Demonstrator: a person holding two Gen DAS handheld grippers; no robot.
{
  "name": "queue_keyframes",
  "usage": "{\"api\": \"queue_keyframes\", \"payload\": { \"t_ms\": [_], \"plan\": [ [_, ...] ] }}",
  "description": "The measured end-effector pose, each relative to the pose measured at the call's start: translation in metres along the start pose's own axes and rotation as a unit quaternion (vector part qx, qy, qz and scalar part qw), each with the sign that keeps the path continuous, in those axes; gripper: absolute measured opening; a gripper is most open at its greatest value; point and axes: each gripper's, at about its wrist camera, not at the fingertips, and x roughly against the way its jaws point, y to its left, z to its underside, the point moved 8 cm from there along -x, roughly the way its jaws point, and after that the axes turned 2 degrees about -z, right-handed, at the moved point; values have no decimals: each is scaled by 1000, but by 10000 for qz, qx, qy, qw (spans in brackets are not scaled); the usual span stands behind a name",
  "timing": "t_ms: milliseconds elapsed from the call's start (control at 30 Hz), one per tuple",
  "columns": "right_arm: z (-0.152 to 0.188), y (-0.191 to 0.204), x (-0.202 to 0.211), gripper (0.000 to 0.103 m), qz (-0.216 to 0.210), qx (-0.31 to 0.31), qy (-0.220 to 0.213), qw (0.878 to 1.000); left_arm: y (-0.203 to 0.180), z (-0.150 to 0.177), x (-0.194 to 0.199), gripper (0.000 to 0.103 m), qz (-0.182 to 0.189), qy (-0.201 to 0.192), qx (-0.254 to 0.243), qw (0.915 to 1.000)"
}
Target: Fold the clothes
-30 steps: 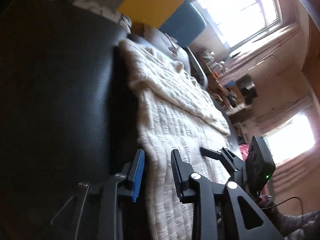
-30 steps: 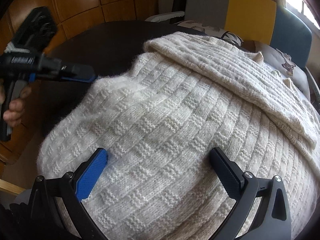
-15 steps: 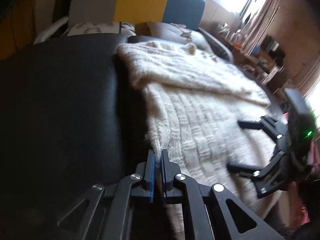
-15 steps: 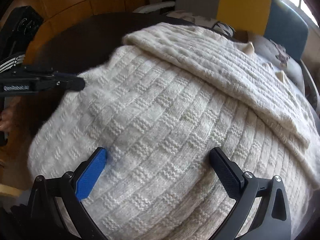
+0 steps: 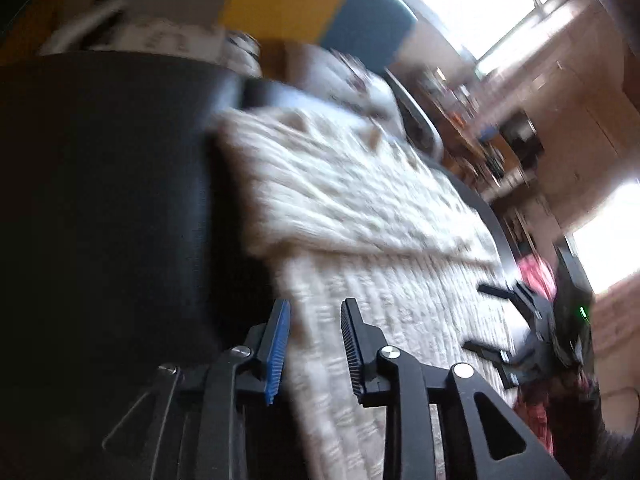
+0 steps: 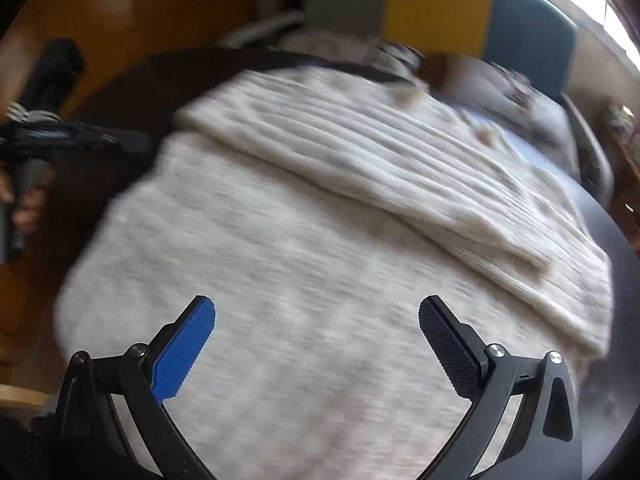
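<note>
Currently a cream knit sweater lies spread on a dark counter, with one ribbed part folded over across its far half. Both views are blurred.

From the left wrist, the left gripper sits at the sweater's near left edge. Its jaws are opening, roughly half apart, and the sweater's edge runs up between them; the blue pad and the black pad do not press on the knit. Dark counter fills the area left of the blue pad. At the right of this view the right gripper hangs over the sweater's other side, its black fingers spread apart, a green light on its body.

From the right wrist, the right gripper has its jaws wide apart above the sweater's plain near half, gripping nothing. At the left edge of this view a hand holds the left gripper's handle, with its black fingers reaching toward the sweater's left side, just above the counter.

Behind the counter stands a chair back in grey, yellow and blue panels, and bright windows show beyond.
</note>
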Motion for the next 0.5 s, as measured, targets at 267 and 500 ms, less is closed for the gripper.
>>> {"api": "queue_keyframes", "payload": {
  "t_ms": [267,500],
  "plan": [
    [26,-38,-16,103,147,-375,-102,9991,18,0,-11,0,-1681,-199,-276,9852],
    [27,-36,-1,103,112,-427,-156,9989,18,19,28,6,-1473,-506,-82,9878]
  ]
}}
